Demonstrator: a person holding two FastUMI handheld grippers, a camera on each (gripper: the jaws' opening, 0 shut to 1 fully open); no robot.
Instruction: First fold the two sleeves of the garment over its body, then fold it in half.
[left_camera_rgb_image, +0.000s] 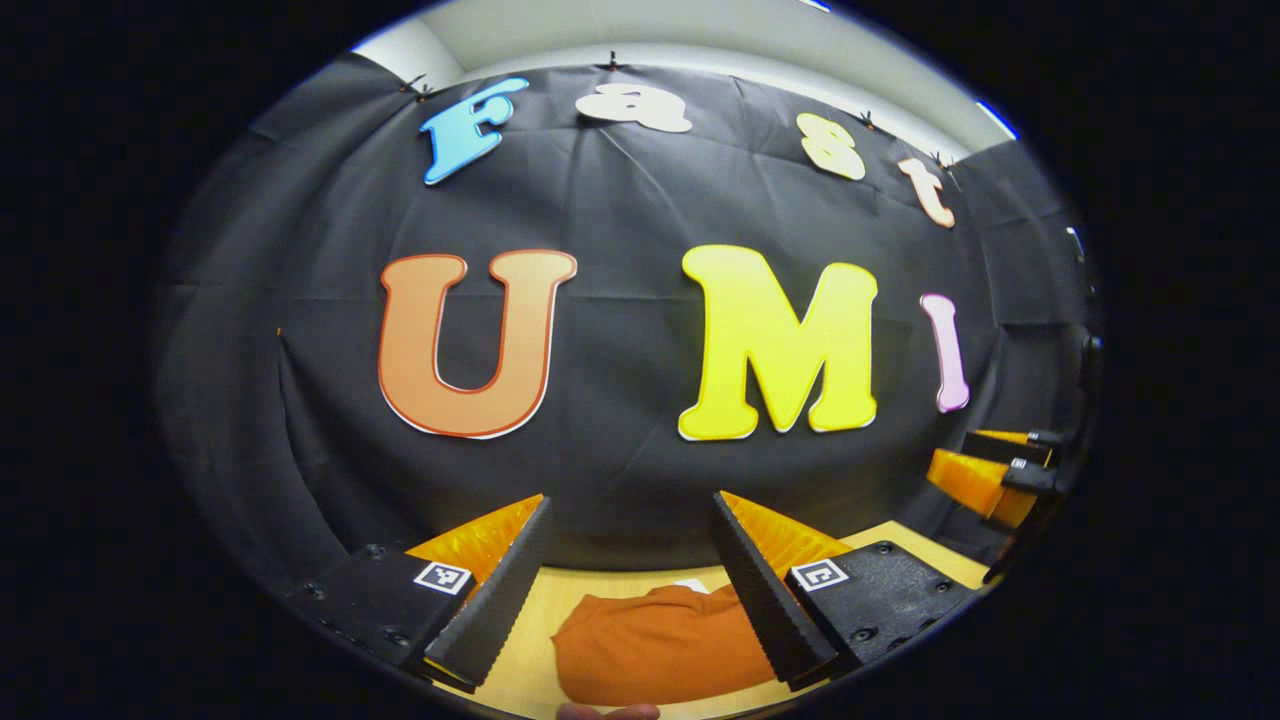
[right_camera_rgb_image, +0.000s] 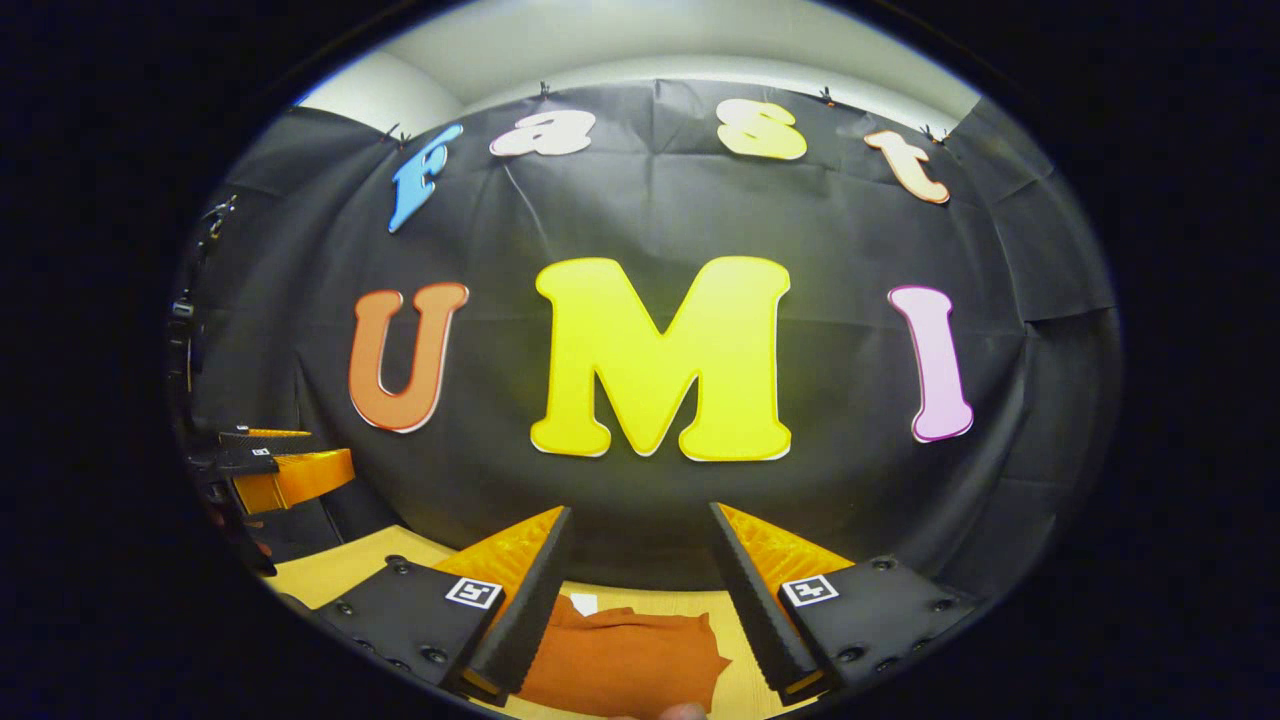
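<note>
Here both grippers hang above the wooden table (left_camera_rgb_image: 900, 545), raised and pointing at the booth wall, and neither touches the cloth. The left gripper (left_camera_rgb_image: 630, 580) has its jaws apart with nothing between them; the right gripper (right_camera_rgb_image: 640, 590) likewise stands spread wide and empty. Below them the rust-orange garment (left_camera_rgb_image: 655, 645) lies on the tabletop as a compact bundle, near the front edge, its outline short and rounded, with no sleeve seen sticking out to either side. In the right gripper view the garment (right_camera_rgb_image: 625, 660) shows layered edges and a white tag at its far side.

My reading: the bundle looks folded, so the scene fits a finished fold with both tools lifted clear. It would equally fit a garment laid down bunched, its sleeves tucked out of sight; the low, partial look at the cloth does not settle which. Any next move depends on that, so I name none.

No containers show in these views.
</note>
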